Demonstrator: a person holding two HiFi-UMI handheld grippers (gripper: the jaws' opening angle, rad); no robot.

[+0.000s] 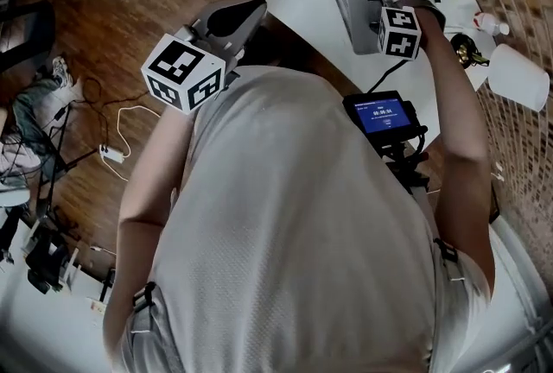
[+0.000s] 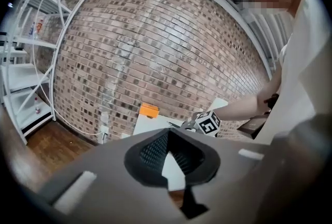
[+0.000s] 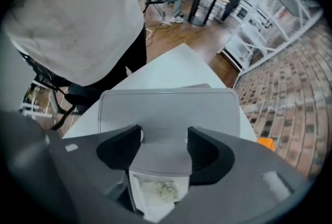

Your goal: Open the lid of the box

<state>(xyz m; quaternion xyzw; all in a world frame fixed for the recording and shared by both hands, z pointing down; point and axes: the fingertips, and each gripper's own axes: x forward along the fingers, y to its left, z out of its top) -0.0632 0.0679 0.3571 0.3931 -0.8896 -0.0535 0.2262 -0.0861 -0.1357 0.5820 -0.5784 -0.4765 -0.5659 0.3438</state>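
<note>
Plainly, everything hangs on the right gripper [image 3: 163,148], which is poised directly over the box [image 1: 354,4] on the white table [image 1: 302,0]. The box sits in from the table's near edge, under the person's outstretched right arm. In the right gripper view the grey lid [image 3: 168,109] spreads broadside across the line of the jaws, wider than the gap between them, and its near rim reaches into that gap. The jaws stand apart, one to each side of the rim, and neither pad appears to press on it, so the gripper looks released rather than gripping. Below the rim, something white and crumpled shows inside the box, which suggests the lid is already lifted off its seat and leaning away from the gripper. How far it has swung cannot be told.

The left gripper [image 1: 238,17] hangs back beside the person's body, off the table's edge and well apart from the box. Its jaws meet at the tips on nothing. The right is by far the nearer to the lid.
</note>
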